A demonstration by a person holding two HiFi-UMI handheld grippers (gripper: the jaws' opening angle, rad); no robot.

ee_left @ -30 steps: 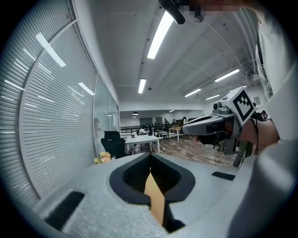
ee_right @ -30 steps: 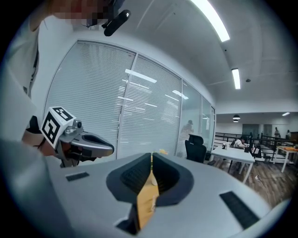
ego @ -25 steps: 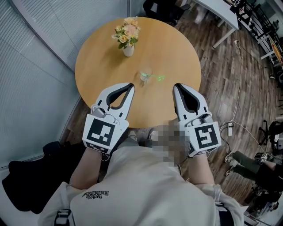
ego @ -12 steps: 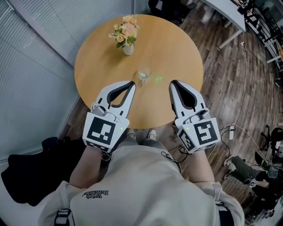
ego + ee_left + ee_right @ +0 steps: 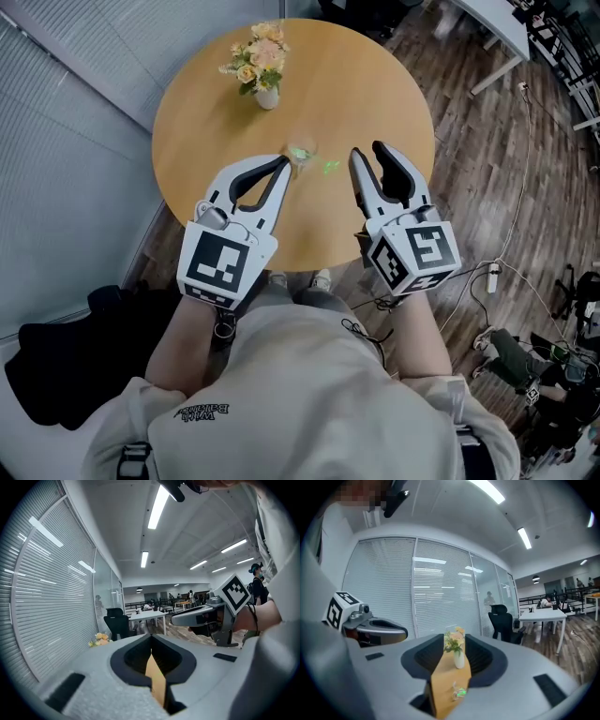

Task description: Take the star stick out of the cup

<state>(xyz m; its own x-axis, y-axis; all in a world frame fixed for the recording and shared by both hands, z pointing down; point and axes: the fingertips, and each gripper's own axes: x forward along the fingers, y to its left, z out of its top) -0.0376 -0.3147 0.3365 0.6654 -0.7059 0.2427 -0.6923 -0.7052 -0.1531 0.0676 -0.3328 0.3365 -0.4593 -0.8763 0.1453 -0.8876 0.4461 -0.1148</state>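
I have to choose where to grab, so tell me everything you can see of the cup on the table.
The cup is small and clear, glass or plastic by its look, and stands upright on the round wooden table, on the near side of the flower vase. A green glow shows at its right side, too small to make out. Only the table is seen touching it.

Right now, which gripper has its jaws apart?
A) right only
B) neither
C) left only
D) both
A: the right gripper has just been opening its jaws, which stand apart with nothing between them; the left gripper has its tips together.
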